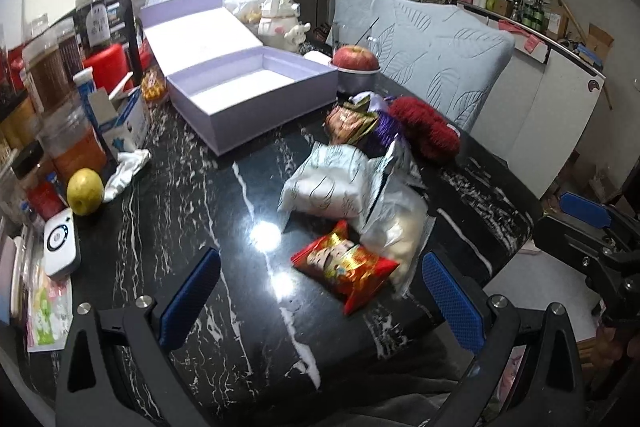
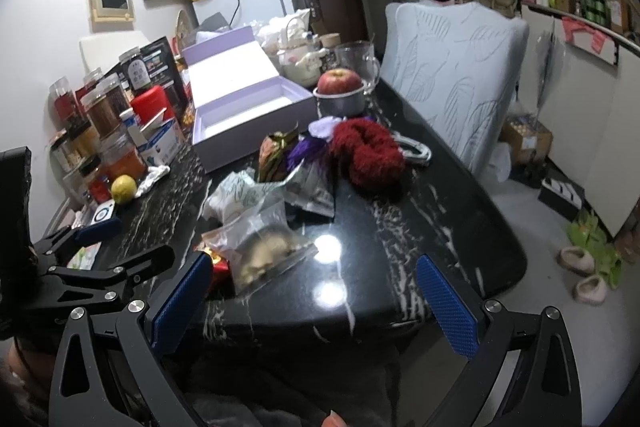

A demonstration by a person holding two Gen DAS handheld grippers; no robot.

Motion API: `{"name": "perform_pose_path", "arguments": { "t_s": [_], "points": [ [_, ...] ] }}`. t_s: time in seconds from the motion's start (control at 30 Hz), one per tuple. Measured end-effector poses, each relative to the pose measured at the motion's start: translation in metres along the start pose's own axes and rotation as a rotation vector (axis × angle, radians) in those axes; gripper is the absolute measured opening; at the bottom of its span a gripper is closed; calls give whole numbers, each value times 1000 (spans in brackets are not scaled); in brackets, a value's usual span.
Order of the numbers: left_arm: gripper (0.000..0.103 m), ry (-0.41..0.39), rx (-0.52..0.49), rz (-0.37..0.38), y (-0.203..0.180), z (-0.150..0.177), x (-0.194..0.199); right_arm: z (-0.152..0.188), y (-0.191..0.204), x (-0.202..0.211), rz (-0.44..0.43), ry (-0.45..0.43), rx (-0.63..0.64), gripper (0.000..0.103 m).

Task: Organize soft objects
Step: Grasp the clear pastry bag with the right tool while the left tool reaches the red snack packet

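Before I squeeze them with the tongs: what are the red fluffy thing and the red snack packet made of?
Red fluffy thing: looks like shaggy yarn or chenille, matte, fuzzy strands standing out. Red snack packet: seems thin plastic or foil film, glossy, crinkled, with glints.

table point(image 1: 168, 227): glossy marble | snack packet point(image 1: 346, 269): shiny foil | scarf point(image 2: 370, 155): fuzzy knit

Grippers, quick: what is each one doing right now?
Left gripper: open, holding nothing, above the table.
Right gripper: open, holding nothing.
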State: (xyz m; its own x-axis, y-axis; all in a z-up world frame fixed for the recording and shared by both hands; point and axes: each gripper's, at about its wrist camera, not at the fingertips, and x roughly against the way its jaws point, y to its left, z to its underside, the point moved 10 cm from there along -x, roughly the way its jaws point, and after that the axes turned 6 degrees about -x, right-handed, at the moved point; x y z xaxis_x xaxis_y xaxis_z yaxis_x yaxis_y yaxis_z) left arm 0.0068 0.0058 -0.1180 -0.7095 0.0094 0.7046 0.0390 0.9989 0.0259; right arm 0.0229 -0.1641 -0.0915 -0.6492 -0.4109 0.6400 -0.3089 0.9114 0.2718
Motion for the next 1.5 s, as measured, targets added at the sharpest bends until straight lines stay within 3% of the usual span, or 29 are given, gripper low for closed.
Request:
{"name": "perform_pose_path", "arguments": {
  "t_s": [0.27, 0.53, 0.83, 0.93, 1.0, 1.03, 1.17, 1.5],
  "points": [
    [103, 12, 13, 19, 12, 20, -18, 15, 9, -37, -40, 74, 27, 103],
    [103, 17, -13, -28, 28, 29, -23, 20, 26, -78, -83, 142, 114, 103],
    [103, 56, 36, 3, 37, 30, -35, 24, 51, -121, -212, 243, 164, 103],
    [103, 42, 25, 17, 32, 23, -36, 22, 55, -123, -267, 234, 157, 93],
    [103, 42, 14, 37, 27, 21, -37, 22, 53, -121, -271, 233, 150, 87],
    [103, 43, 11, 57, 23, 20, -38, 22, 51, -120, -268, 232, 144, 76],
    [103, 59, 7, 104, 11, 16, -44, 24, 42, -110, -278, 220, 118, 73],
    [103, 118, -13, 122, -13, 14, -70, 19, 3, -85, -161, 181, 89, 73]
  ]
}}
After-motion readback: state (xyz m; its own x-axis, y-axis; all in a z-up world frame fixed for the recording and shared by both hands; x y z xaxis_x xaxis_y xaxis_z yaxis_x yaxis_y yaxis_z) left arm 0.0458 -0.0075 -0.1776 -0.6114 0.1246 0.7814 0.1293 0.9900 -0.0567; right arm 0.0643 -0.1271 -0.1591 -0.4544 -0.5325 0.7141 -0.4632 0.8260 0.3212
